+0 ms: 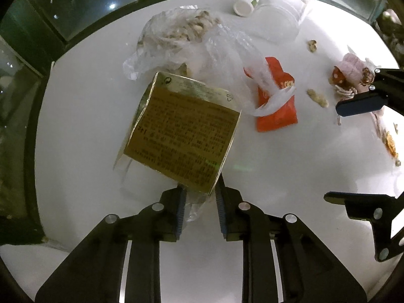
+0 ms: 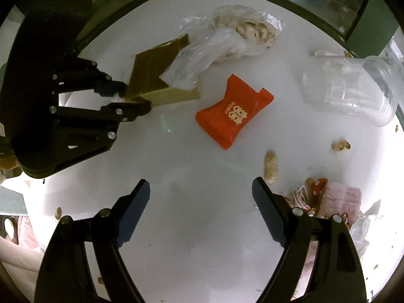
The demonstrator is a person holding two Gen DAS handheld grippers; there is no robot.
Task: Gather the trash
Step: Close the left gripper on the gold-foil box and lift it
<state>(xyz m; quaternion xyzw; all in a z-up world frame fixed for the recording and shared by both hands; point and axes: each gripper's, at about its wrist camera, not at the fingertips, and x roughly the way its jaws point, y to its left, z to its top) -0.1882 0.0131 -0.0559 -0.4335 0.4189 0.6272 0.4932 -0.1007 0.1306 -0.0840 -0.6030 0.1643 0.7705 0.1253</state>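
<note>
My left gripper [image 1: 200, 195] is shut on a corner of a gold cardboard box [image 1: 184, 128] with a bit of clear plastic film, holding it tilted over the white table [image 1: 83, 116]. The same hold shows in the right wrist view, with the left gripper [image 2: 131, 99] on the box [image 2: 151, 75]. My right gripper [image 2: 200, 192] is open and empty above bare table, also seen in the left wrist view [image 1: 335, 151]. A red snack wrapper [image 2: 233, 116] lies ahead of it, and shows in the left view [image 1: 276, 96].
A crumpled clear bag with peanut shells [image 2: 242, 32] lies behind the box. A clear plastic cup [image 2: 351, 88] lies on its side at far right, by a small white bottle [image 1: 243, 5]. Loose peanut shells [image 2: 270, 166] and a pink wrapper pile [image 2: 335, 199] sit at right.
</note>
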